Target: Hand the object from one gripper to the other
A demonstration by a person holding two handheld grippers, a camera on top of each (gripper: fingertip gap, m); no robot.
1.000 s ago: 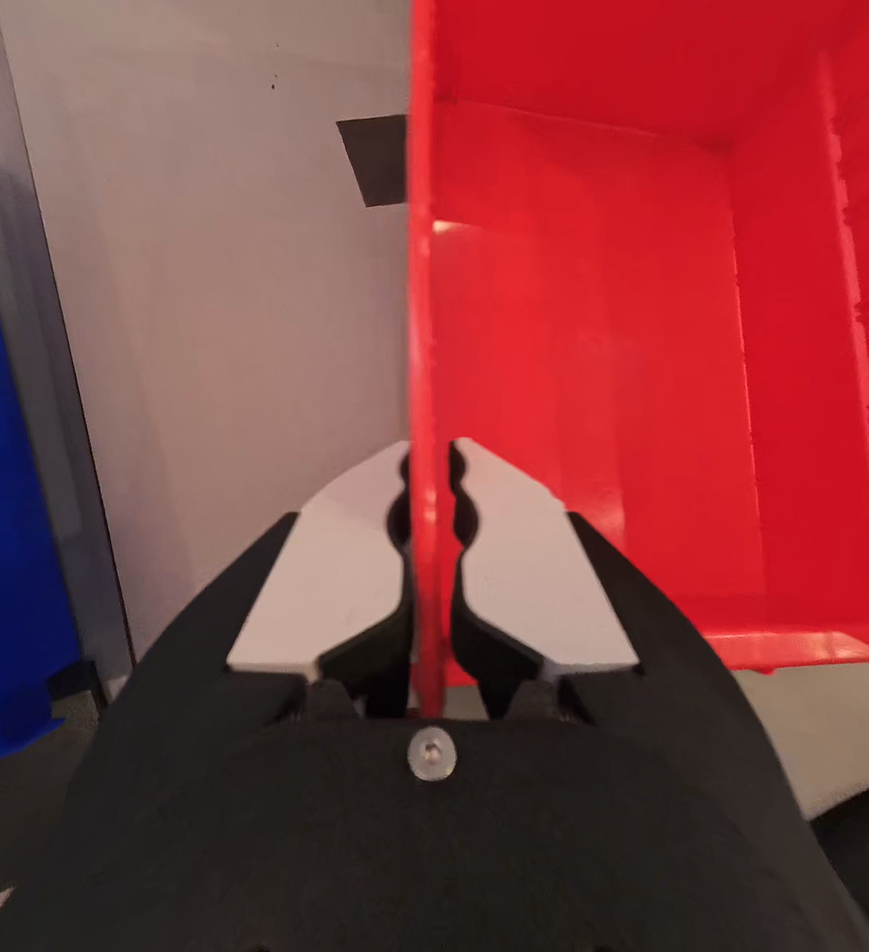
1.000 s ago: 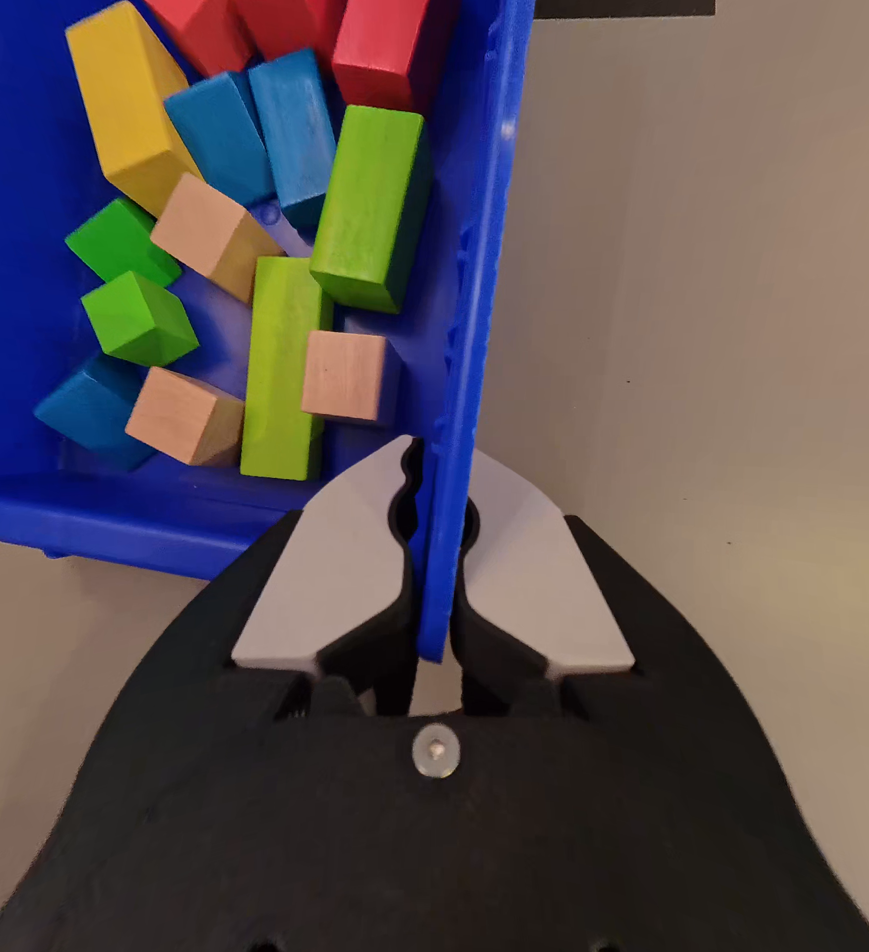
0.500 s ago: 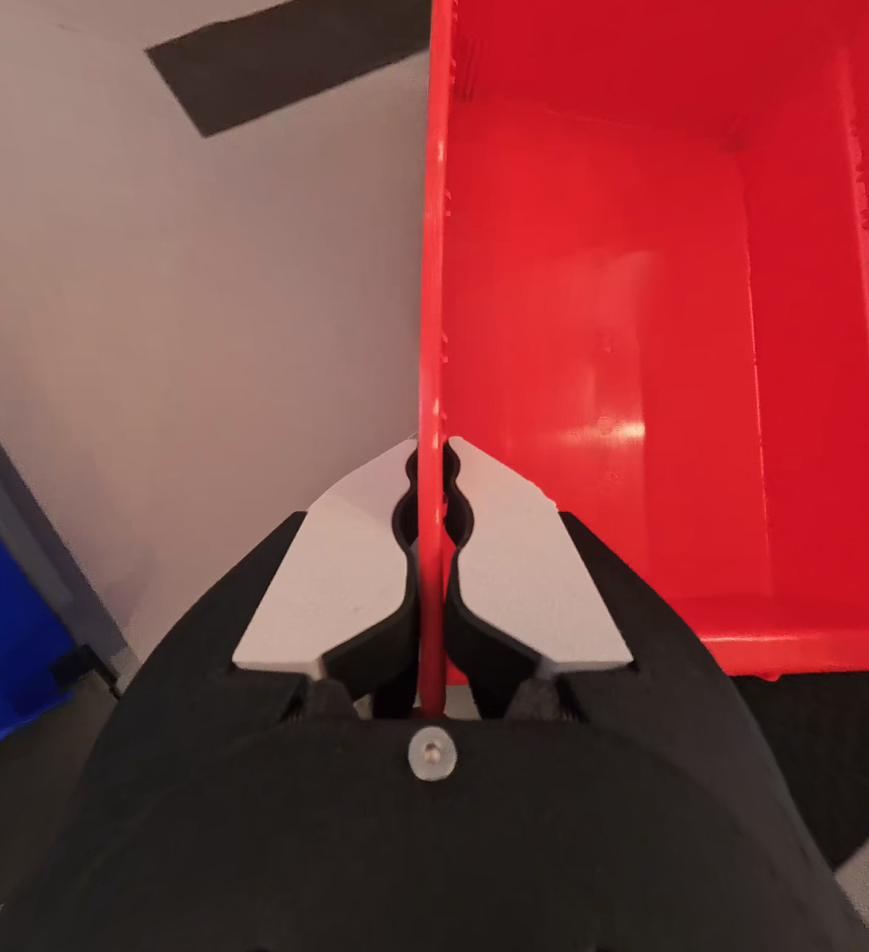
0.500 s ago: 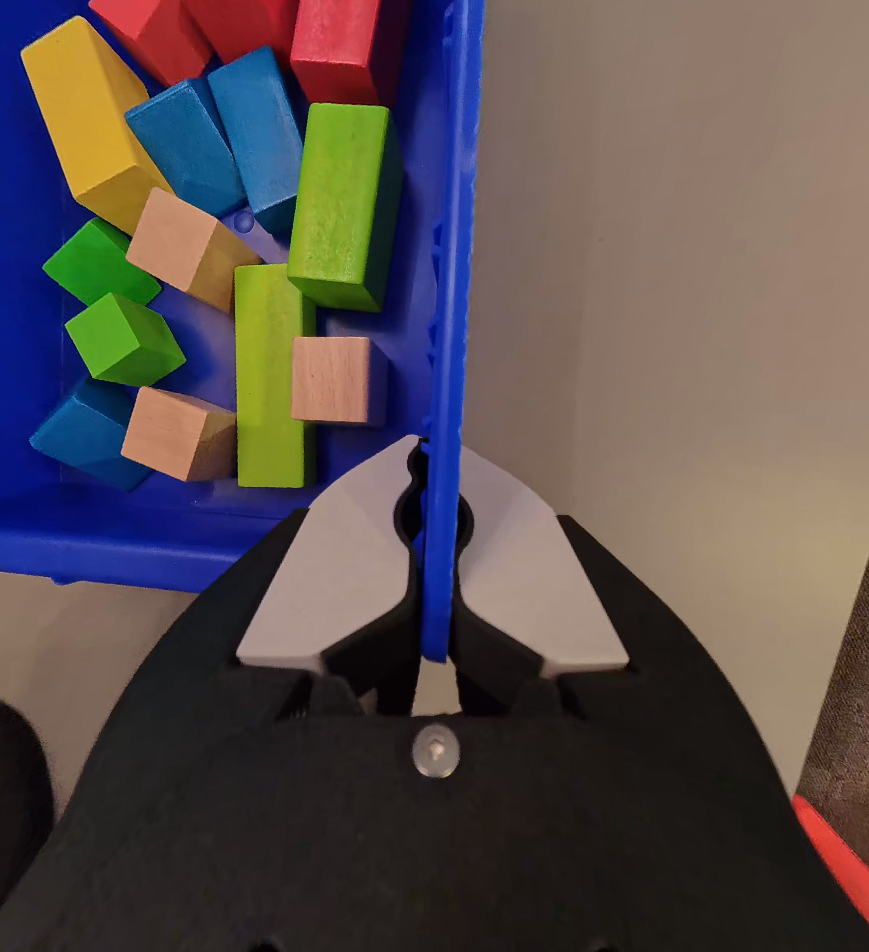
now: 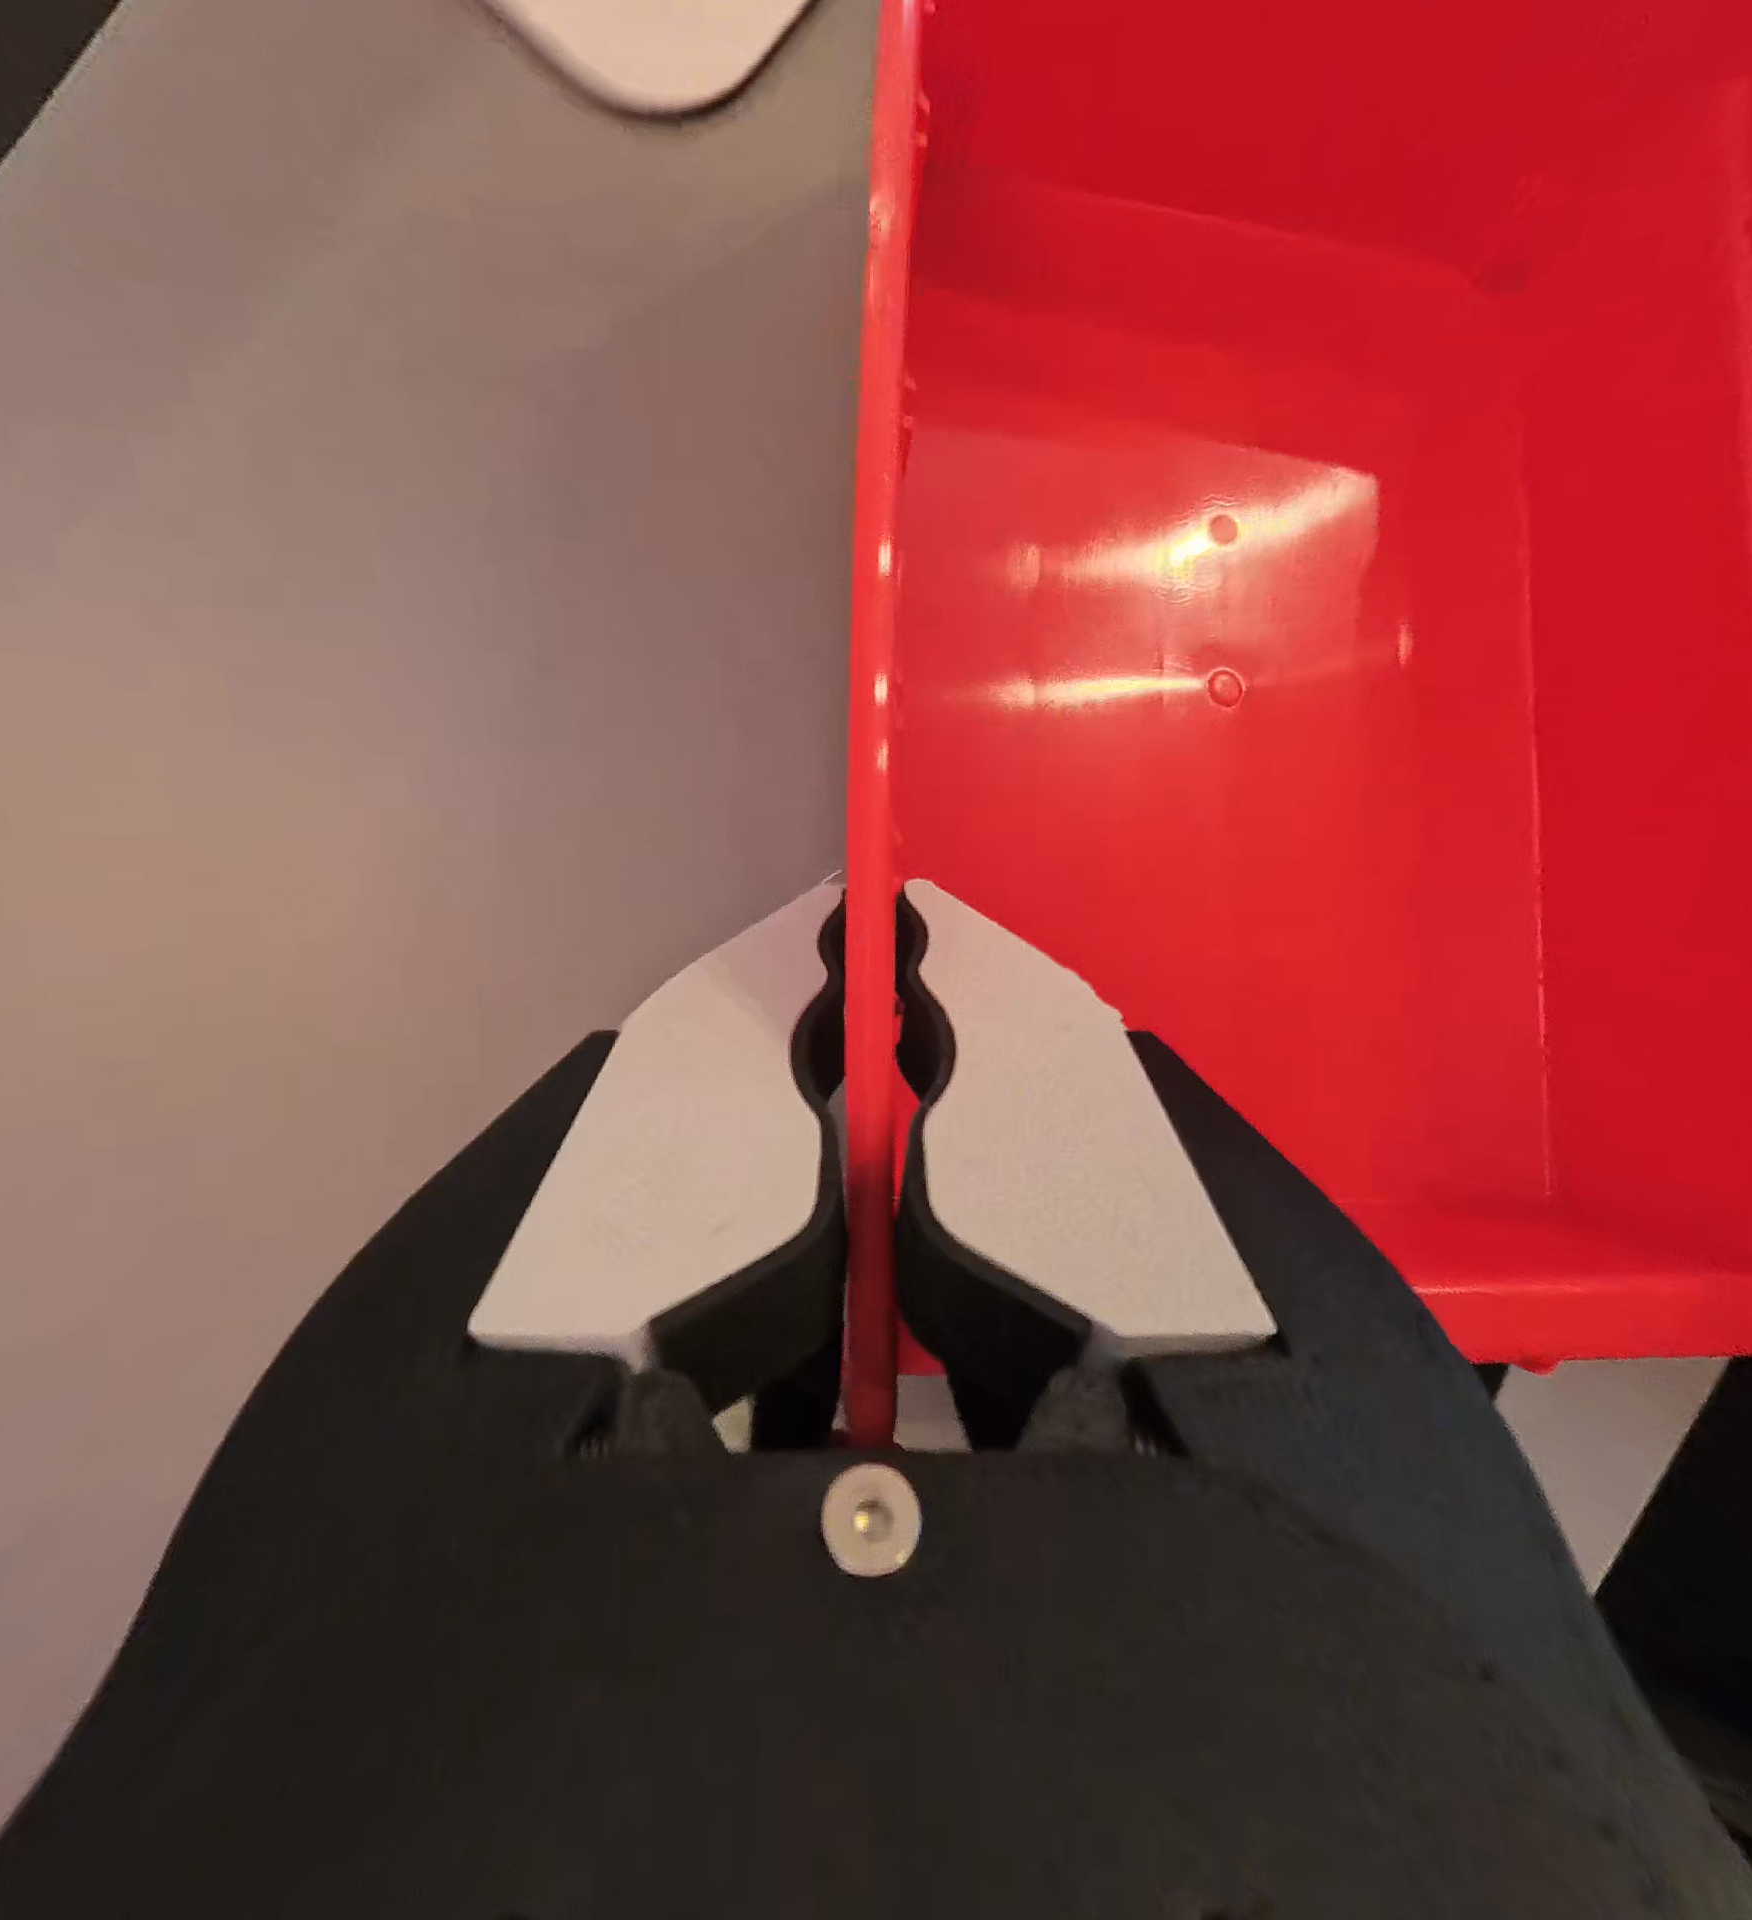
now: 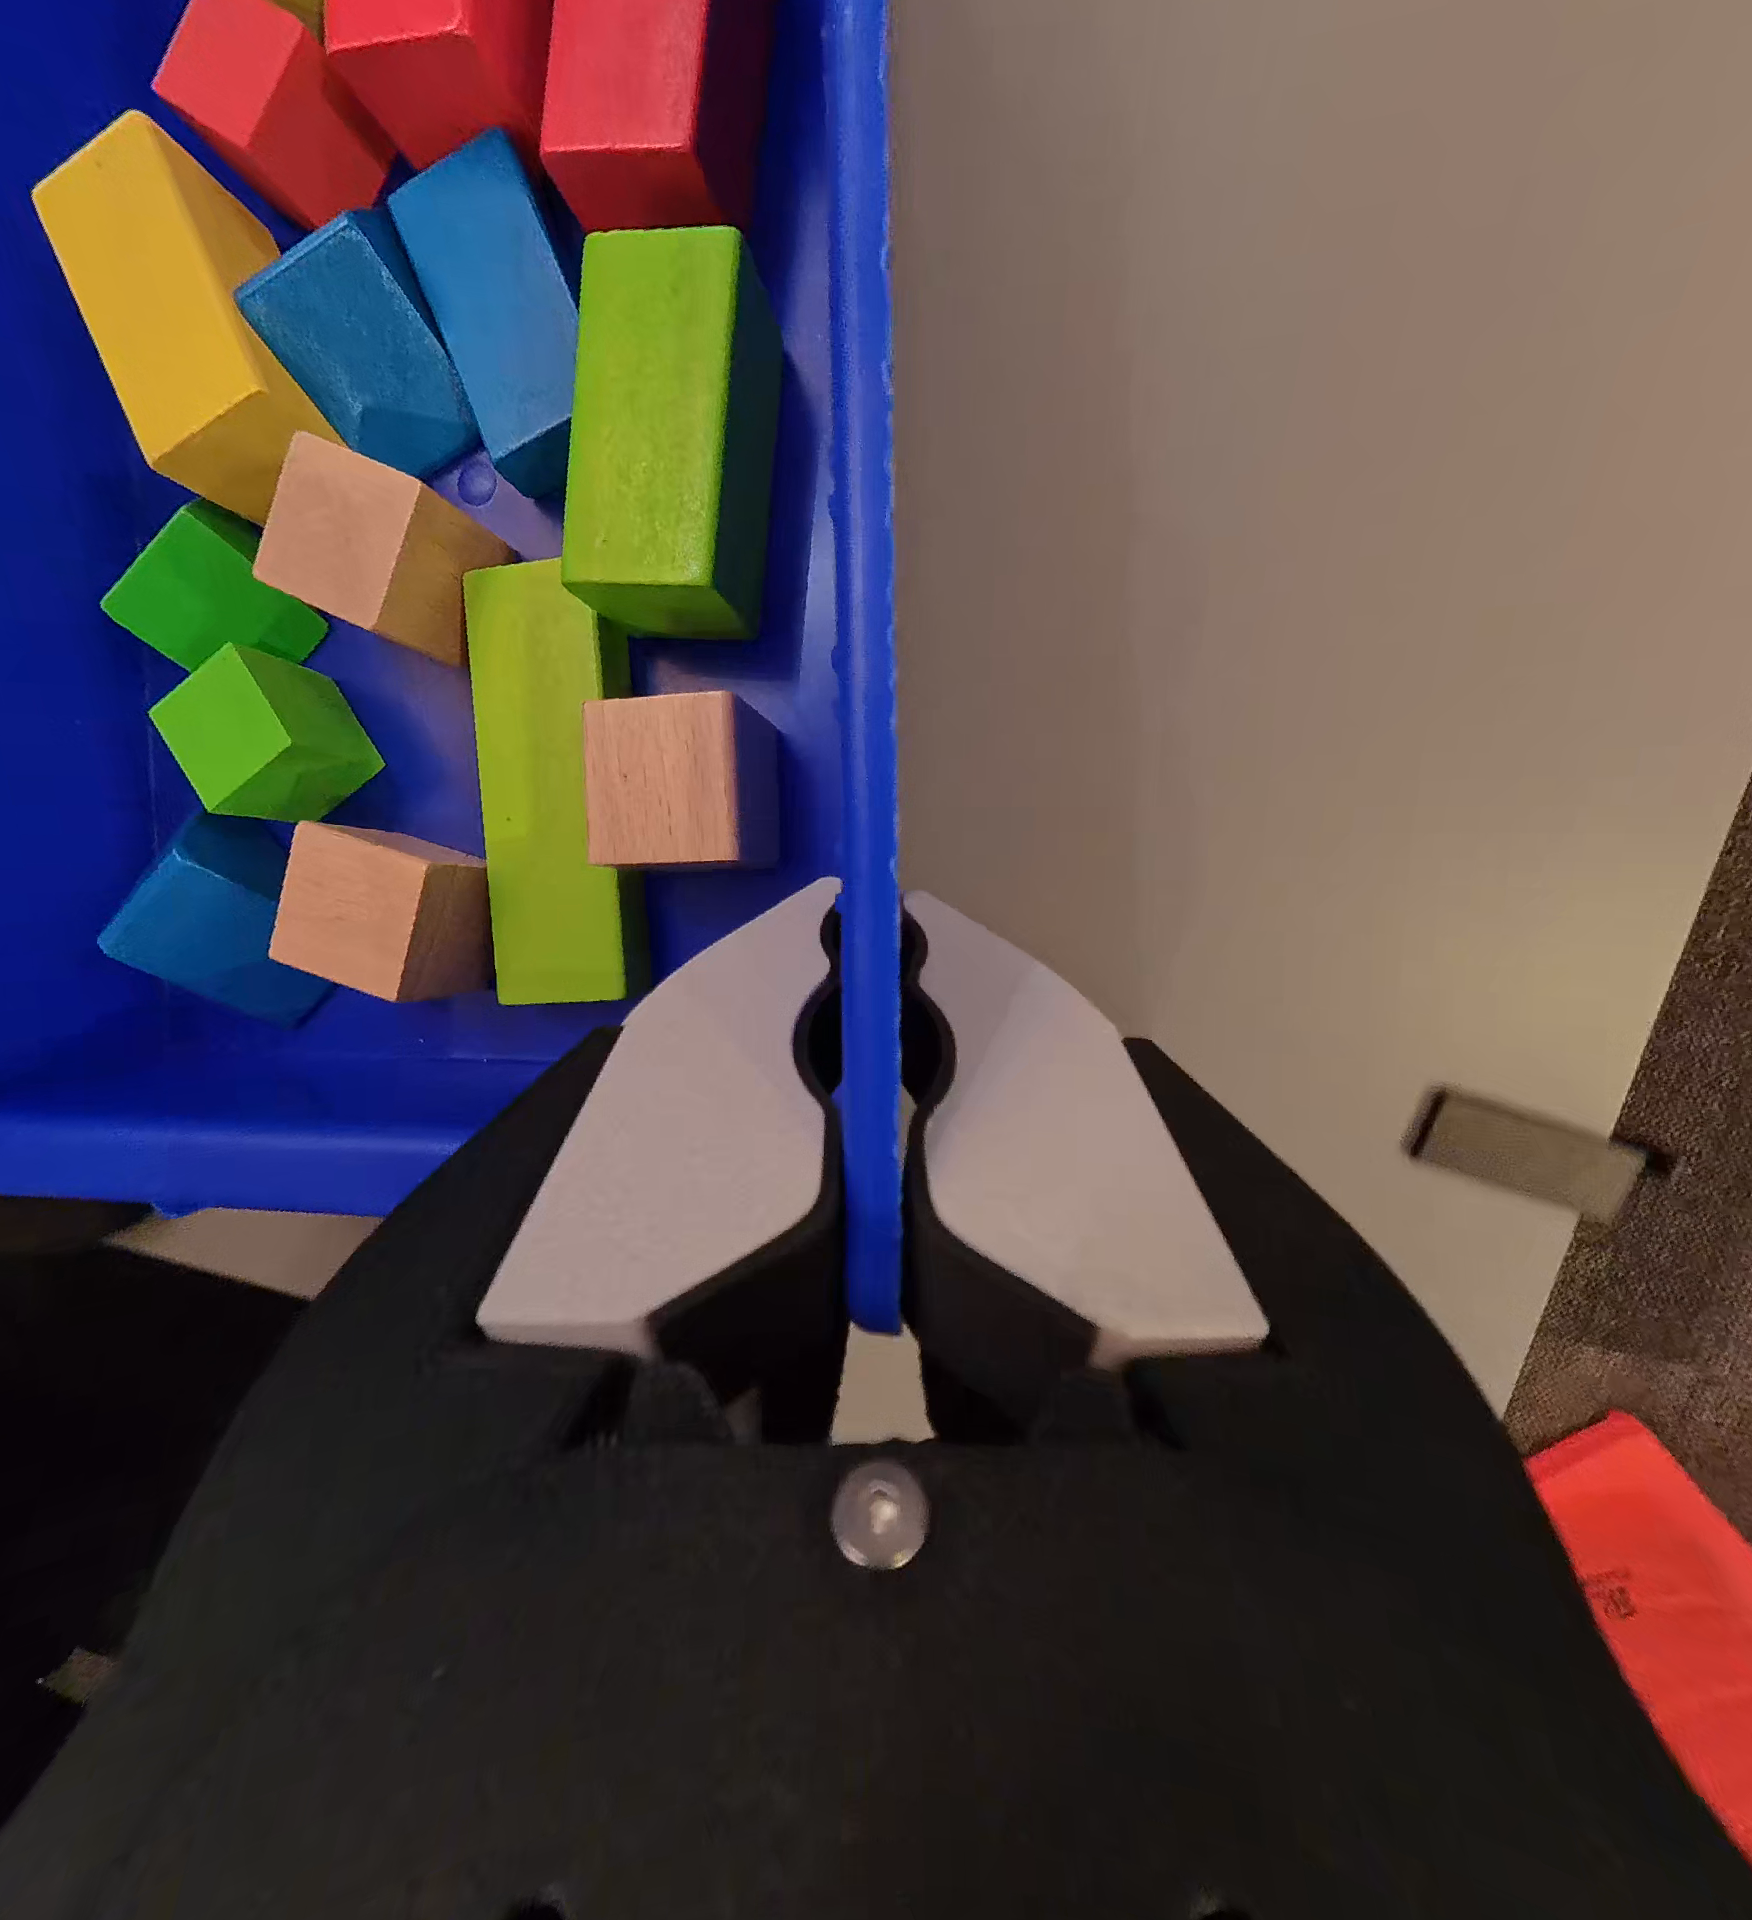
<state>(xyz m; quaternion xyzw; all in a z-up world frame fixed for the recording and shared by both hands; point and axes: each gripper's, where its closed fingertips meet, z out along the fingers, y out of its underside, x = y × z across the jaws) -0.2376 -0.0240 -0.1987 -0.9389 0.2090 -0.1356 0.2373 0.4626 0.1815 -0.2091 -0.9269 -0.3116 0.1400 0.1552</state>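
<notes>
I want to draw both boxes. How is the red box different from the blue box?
The red box has nothing inside that shows, only a shiny floor; the blue box is full of coloured wooden blocks. The left gripper pinches the red box by its left wall; the right gripper pinches the blue box by its right wall. Both are plastic boxes with thin walls, each clamped between two pads.

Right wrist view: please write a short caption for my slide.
Right gripper clamps the side wall of a blue bin filled with coloured wooden blocks.
</notes>
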